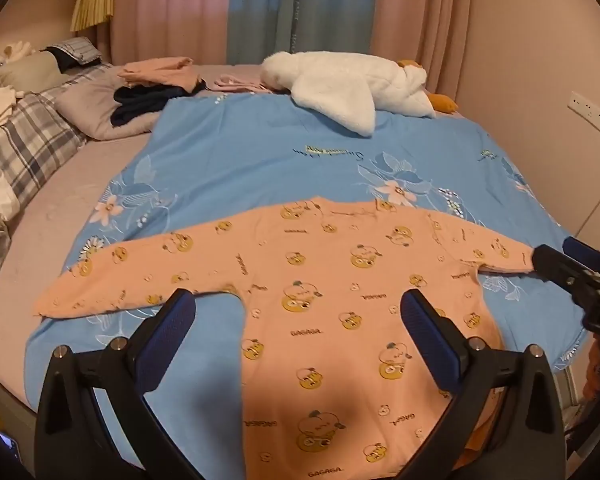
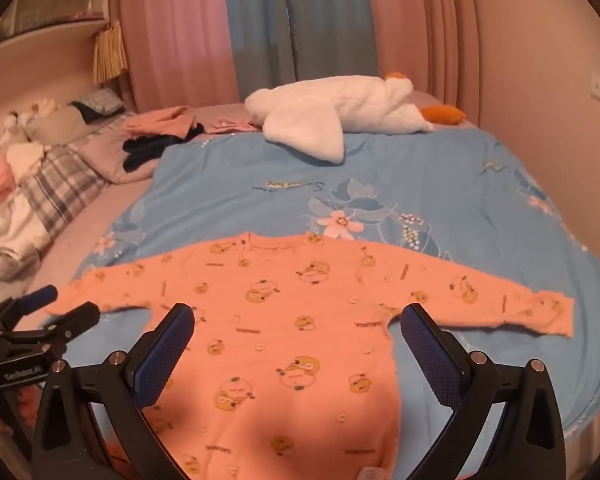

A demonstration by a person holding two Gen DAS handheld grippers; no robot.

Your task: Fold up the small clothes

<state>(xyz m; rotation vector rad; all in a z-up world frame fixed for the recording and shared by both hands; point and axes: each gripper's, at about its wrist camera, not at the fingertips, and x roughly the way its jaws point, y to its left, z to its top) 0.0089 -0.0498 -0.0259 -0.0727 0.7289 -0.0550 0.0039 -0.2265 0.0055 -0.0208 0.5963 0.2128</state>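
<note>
A small peach long-sleeved top (image 1: 332, 292) printed with yellow cartoon ducks lies flat on a blue floral sheet (image 1: 260, 152), both sleeves spread out sideways. My left gripper (image 1: 298, 308) hovers over its near left side, jaws wide open, nothing between them. My right gripper (image 2: 298, 322) hovers above the top (image 2: 284, 320) on its near right side, also wide open and empty. The right gripper (image 1: 560, 264) shows at the right edge of the left wrist view, by the right sleeve's cuff. The left gripper (image 2: 60, 308) shows by the left sleeve's cuff in the right wrist view.
A white plush goose (image 1: 352, 84) lies at the far side of the sheet. Folded clothes (image 1: 156, 84) are stacked at the back left beside grey and plaid pillows (image 1: 36, 136). Curtains (image 1: 260, 8) hang behind the bed. A wall (image 1: 540, 80) runs along the right.
</note>
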